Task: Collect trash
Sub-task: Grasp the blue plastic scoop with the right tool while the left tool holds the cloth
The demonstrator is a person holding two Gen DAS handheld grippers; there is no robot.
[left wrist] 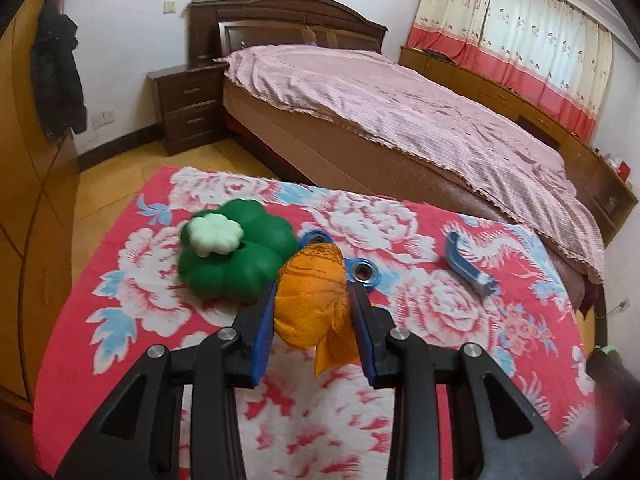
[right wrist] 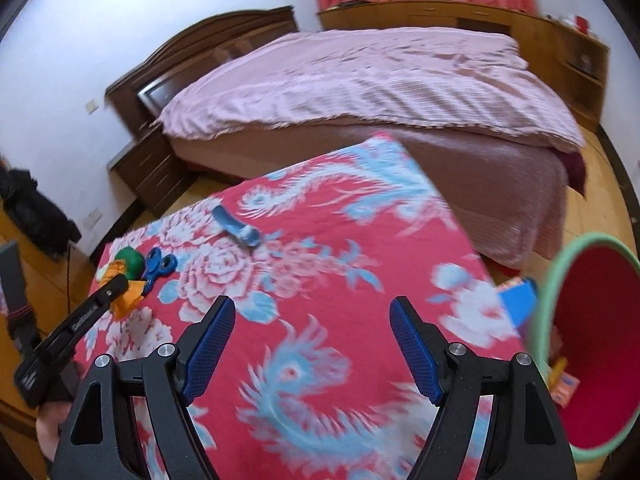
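Left claw [left wrist: 314, 312] is clamped on the orange wad [left wrist: 312, 300]: both blue pads [left wrist: 262, 340] press its sides, and a loose flap of it hangs below them. The wad is held above the red cloth [left wrist: 280, 420], not lying on it. In the right wrist view the same wad [right wrist: 127, 298] shows at the cloth's far left edge, with the left claw's black finger across it.

Right claw [right wrist: 312, 344] is wide apart with nothing between the pads [right wrist: 210, 344], hovering over the near part of the cloth [right wrist: 320, 280].

Relative to the wad:
- Green toy [left wrist: 236, 256], clover shaped with a pale cap on top, sits just left of it and behind, on the cloth. Cannot tell if they touch.
- Blue spinner [left wrist: 362, 272] lies right behind it, partly hidden; two metal rings are visible.
- Blue tube [left wrist: 466, 262] lies well to the right, flat on the cloth and apart from the rest.

Bin [right wrist: 552, 300], red inside with a pale green rim, is at the cloth's right edge in the right wrist view, on the far side of the cloth from the wad. It is tipped toward the camera, and some wrappers [right wrist: 562, 380] lie inside. A blue item [right wrist: 518, 304] sits at the cloth's edge just beside the rim, too blurred to identify.

Bed [left wrist: 400, 112] with a pink cover is behind the cloth.
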